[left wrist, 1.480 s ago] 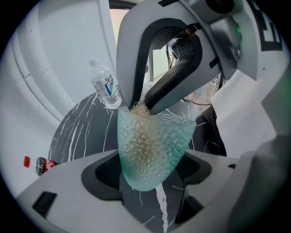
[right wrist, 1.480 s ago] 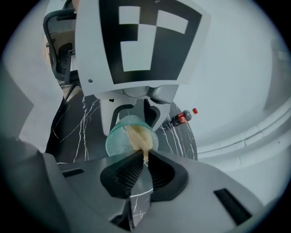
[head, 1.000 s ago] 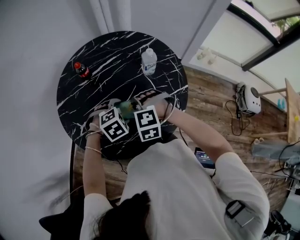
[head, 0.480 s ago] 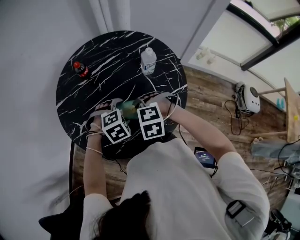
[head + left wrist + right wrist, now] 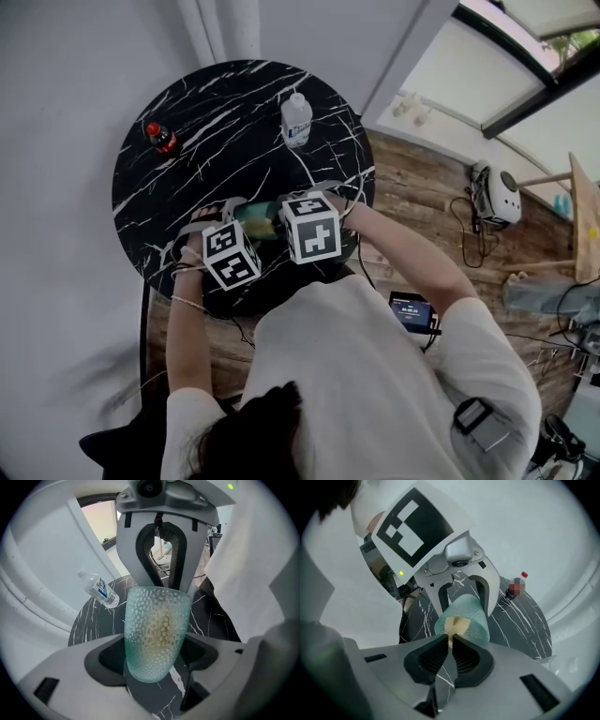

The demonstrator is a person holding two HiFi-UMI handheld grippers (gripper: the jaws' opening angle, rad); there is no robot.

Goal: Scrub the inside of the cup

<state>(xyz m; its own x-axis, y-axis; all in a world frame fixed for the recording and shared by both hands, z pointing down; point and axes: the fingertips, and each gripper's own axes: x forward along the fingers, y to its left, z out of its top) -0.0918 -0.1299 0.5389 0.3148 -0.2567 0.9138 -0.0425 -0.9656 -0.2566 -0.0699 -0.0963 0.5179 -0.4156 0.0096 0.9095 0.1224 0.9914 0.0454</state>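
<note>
Left claw clamps the teal cup over the marbled surface; right claw, nearly together, pinches a yellow sponge inside it.

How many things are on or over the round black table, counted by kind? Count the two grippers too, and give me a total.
Bottles: 2 (water bottle, dark soda bottle)
Cups: 1 (green cup)
Sponges: 1 (yellow sponge, inside the cup)
Grippers: 2 (left gripper, right gripper)
Total: 6
</note>
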